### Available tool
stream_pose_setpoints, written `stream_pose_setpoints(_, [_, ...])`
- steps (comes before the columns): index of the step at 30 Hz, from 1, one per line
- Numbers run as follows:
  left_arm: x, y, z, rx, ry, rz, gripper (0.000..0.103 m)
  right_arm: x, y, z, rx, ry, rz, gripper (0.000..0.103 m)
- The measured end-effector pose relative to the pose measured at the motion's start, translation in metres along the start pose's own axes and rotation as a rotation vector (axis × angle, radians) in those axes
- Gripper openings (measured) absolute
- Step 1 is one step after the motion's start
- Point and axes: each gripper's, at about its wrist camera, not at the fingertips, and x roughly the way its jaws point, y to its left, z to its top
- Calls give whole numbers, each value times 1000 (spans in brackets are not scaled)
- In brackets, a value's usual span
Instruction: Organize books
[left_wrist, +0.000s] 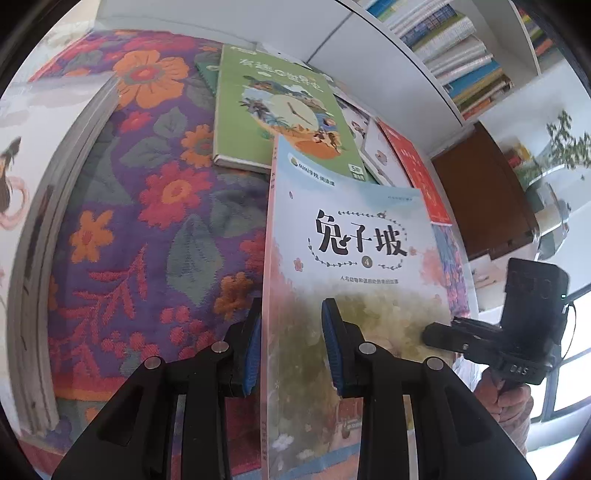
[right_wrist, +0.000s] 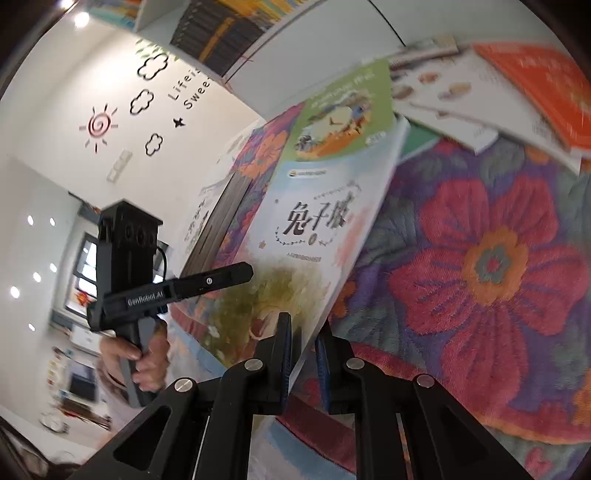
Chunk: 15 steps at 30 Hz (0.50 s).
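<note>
Left wrist view
Book title: the pale blue paperback (left_wrist: 354, 258) is showing "兔子坡" in large black brush characters, with a circled "4" beneath, at centre frame.
Book looks: its thin cover is fading from sky blue through pink blossoms to a yellow-green bottom, with a pink spine on the left edge.
Left gripper (left_wrist: 291, 347): its blue pads are sitting narrow, clamping the book's spine edge at lower centre.
Right gripper (left_wrist: 439, 338): it is reaching in from the lower right to the book's right edge; "DAS" is reading on its body.
Other books: a green hardback (left_wrist: 273, 107) is lying flat on the floral cloth (left_wrist: 147, 221) above; a red book (left_wrist: 417, 173) is lying to the right.
Bookshelf (left_wrist: 454, 55): it is holding stacked volumes at upper right.

Right wrist view
Right gripper (right_wrist: 304, 350): its pads are nipping the same book (right_wrist: 306, 229) by its lower edge, jaws narrow.
Left gripper (right_wrist: 243, 271): it is bearing "GenRobot.AI" at left, its tip on the cover.
Wall (right_wrist: 55, 92): "Life is Sweet" is partly reading at upper left, beside a sun and clouds.
</note>
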Motion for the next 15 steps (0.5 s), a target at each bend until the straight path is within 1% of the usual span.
stream_pose_setpoints(4, [-14, -14, 7, 45, -1, 4, 27, -10, 10, -5, -24, -10, -19, 13])
stream_pose_setpoints(9, [-37, -26, 15, 74, -10, -17, 27, -21, 27, -2, -63, -26, -52, 14])
stream_pose_setpoints(15, [-82, -27, 30, 106, -83, -19, 27, -22, 67, 21, -115, -34, -78, 14])
